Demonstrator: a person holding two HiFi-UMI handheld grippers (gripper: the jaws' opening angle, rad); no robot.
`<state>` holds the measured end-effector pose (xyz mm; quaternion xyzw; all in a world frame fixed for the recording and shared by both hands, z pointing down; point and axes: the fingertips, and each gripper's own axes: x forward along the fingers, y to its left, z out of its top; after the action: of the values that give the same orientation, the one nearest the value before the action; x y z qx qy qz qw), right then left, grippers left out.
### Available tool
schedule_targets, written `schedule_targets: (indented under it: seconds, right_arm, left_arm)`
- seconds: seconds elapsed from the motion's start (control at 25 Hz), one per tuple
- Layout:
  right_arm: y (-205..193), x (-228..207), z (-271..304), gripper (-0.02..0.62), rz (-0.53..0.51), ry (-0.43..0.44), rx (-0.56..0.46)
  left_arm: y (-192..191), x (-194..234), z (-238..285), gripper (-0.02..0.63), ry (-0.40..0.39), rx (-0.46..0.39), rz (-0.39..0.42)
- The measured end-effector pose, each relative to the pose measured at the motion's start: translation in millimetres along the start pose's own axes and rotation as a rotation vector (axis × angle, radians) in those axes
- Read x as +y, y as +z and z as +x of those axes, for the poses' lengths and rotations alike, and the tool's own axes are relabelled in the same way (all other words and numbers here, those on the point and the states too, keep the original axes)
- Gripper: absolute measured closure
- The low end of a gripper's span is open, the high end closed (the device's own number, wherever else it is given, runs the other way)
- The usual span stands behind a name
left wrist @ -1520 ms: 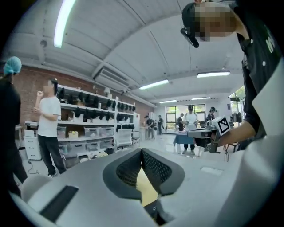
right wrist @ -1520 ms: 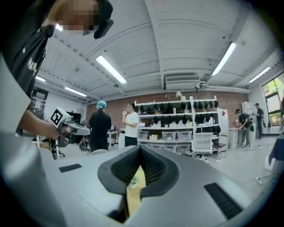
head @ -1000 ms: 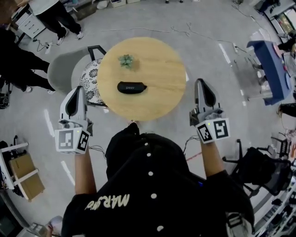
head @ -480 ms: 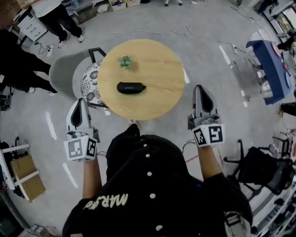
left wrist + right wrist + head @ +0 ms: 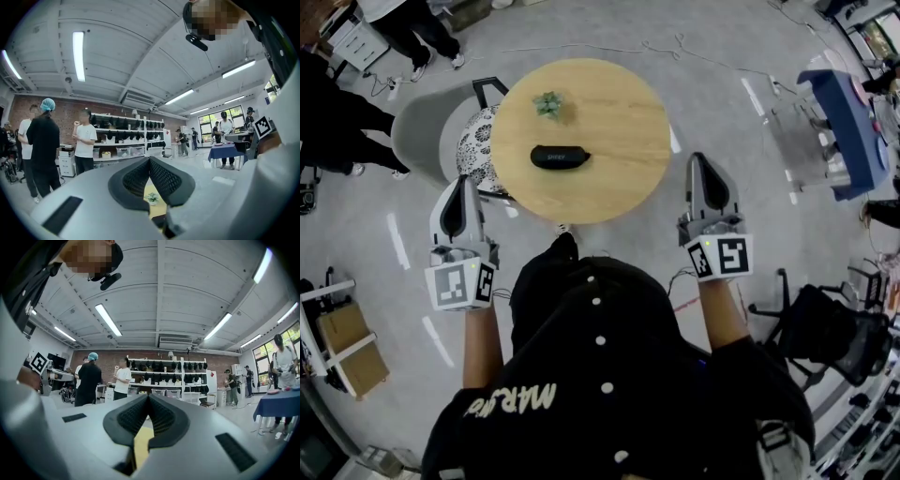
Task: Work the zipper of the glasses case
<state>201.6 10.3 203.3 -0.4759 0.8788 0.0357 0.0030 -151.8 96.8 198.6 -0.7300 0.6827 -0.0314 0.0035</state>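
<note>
The black glasses case [image 5: 560, 157] lies closed on the round wooden table [image 5: 619, 178], left of its centre. My left gripper [image 5: 461, 180] hovers off the table's near left edge, jaws shut and empty. My right gripper [image 5: 704, 159] hangs off the near right edge, also shut with nothing held. Both point level toward the far side and are well apart from the case. In the left gripper view the shut left gripper [image 5: 149, 160] leaves a slit showing the table [image 5: 149, 208]. The right gripper view has the shut right gripper [image 5: 148, 397] over a strip of the table [image 5: 140, 446].
A small potted plant [image 5: 548, 104] stands on the table behind the case. A grey chair [image 5: 422, 141] with a patterned cushion [image 5: 476, 150] is tucked at the table's left. People stand at the far left; a blue-covered table [image 5: 848, 131] is at the right.
Both grippers have shifted slightly beside the table as the head view moved; the table sits a little higher in the picture. Jaws remain shut and the case has not moved.
</note>
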Motion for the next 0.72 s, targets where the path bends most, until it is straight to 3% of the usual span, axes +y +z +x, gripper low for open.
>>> schedule_targets:
  seconds: [0.16,0.72]
  right_arm:
    - [0,4,2,0.594,-0.014,0.01,0.006]
    - [2,19,13,0.594,-0.001,0.049,0.003]
  left_arm:
    - [-7,1,1,0.603,0.018,0.037,0.016]
    - [-4,1,1,0.601,-0.001,0.023,0.02]
